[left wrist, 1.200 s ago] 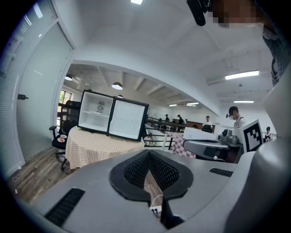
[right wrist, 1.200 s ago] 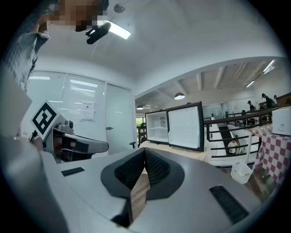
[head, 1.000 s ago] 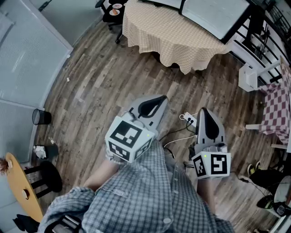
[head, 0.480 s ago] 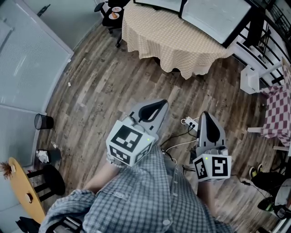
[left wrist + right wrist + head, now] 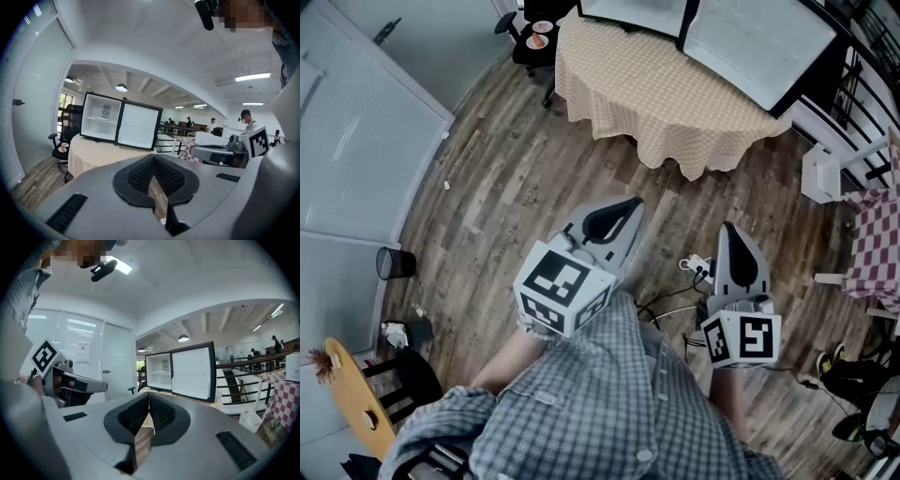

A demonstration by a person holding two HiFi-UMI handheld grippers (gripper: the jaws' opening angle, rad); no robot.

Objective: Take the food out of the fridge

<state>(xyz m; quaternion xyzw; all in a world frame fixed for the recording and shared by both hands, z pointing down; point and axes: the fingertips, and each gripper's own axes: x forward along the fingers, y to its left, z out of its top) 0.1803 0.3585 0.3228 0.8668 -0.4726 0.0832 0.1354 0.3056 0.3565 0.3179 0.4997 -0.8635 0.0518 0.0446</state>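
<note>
**A:** How do the claws stand?

**B:** Both are shut on nothing. The left claw point(image 5: 153, 157) has its pads together at the tip, with only floor showing through the slot behind them. The right claw point(image 5: 149, 394) looks the same. They sit side by side and point nearly level

**A:** And the food?

**B:** It should be in the fridge point(image 5: 100, 117), well ahead of both claws, up on the table point(image 5: 675, 94). Its door point(image 5: 138, 126) hangs open. I can see a white inside and one shelf point(image 5: 98, 120), but from this far I can't make out any food on it. Ahead and left of the left claw, a chair point(image 5: 519, 47) carries two small plates point(image 5: 540, 27). Those are outside the fridge

**A:** How will it handle, then?

**B:** This is only a judgement, since the food is unseen. Anything that fits so small a fridge should be light. Coming cold off the shelf, it may be damp and slippery, and a wrapped or soft item would squash under a hard pinch

**A:** Where to take hold?

**B:** On whatever part is stiff, such as a rim, a lid edge or the waist of a bottle, and not on loose wrapping. The jaws must open first, come in level above the shelf and close gently. One claw could take the food with the other held off the door
</note>
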